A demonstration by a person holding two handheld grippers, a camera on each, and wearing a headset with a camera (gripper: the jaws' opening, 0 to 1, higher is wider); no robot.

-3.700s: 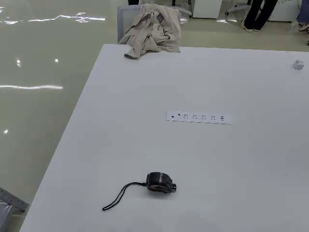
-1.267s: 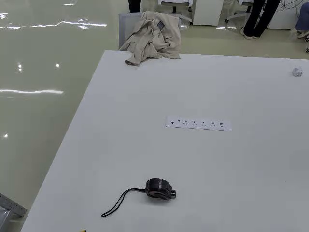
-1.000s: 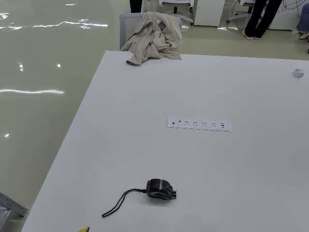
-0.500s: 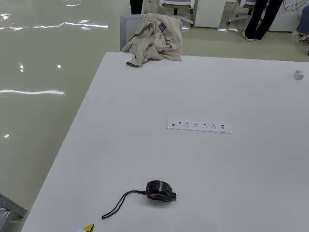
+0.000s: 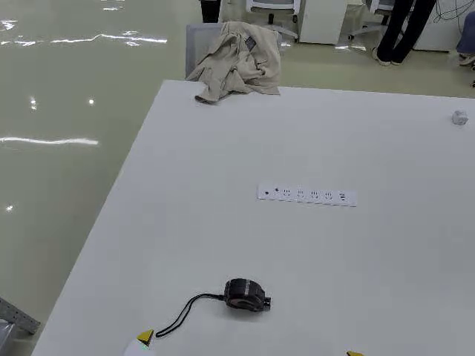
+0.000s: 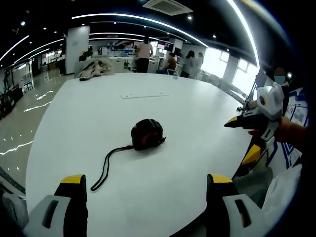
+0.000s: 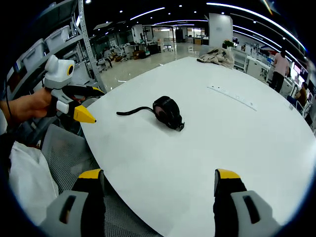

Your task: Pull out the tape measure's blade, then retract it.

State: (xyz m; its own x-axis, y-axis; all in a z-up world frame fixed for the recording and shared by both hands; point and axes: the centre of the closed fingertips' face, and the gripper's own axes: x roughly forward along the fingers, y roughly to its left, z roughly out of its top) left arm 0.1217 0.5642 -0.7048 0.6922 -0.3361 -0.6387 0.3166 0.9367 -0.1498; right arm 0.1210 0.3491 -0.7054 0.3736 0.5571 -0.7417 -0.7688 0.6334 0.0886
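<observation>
A black tape measure (image 5: 246, 294) lies on the white table (image 5: 223, 148) near its front edge, with its black wrist strap (image 5: 178, 316) trailing to the left. The blade is inside the case. In the left gripper view the tape measure (image 6: 147, 133) is ahead of my left gripper (image 6: 147, 180), which is open and holds nothing. My right gripper (image 7: 158, 174) is open too, short of the tape measure (image 7: 168, 111). In the head view a yellow fingertip (image 5: 145, 337) of the left gripper pokes up at the bottom edge, left of the strap.
A white power strip (image 5: 306, 195) lies mid-table. A beige jacket (image 5: 236, 50) hangs over a chair at the far edge. A small white object (image 5: 459, 117) sits far right. The table's left edge (image 5: 104, 215) drops to a glossy floor. People stand in the background.
Yellow gripper tips have come up into the bottom of the head view, toward the tape measure. The tape measure has not moved; the camera has shifted slightly.
</observation>
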